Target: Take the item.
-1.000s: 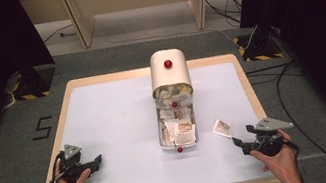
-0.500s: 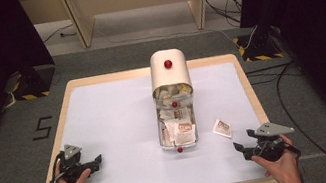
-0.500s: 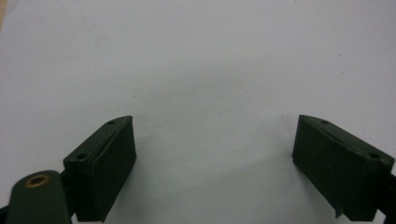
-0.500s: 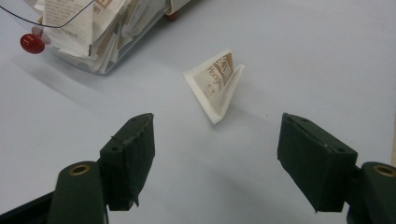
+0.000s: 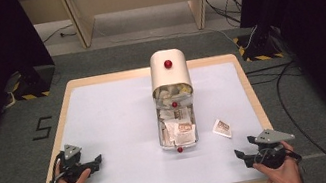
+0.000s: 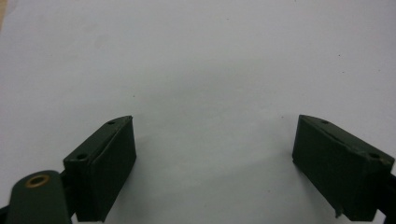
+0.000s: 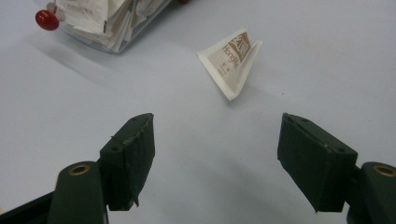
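Sachet (image 5: 222, 128) lay alone on the pale surface (image 5: 110, 121), lower right of centre in the high view, just right of the clear box (image 5: 177, 132) stuffed with similar packets. A second before, it had sat at the jaws of the right gripper (image 5: 241, 154); by now that gripper had drawn back toward the lower right corner, jaws spread wide and empty. That suggested the sachet had just been taken out and set down. In the right gripper view the sachet (image 7: 231, 60) looked small, white with brown print, slightly folded and tented. The left gripper (image 5: 96, 161) rested at lower left, unmoved, its jaws also released with nothing between them.
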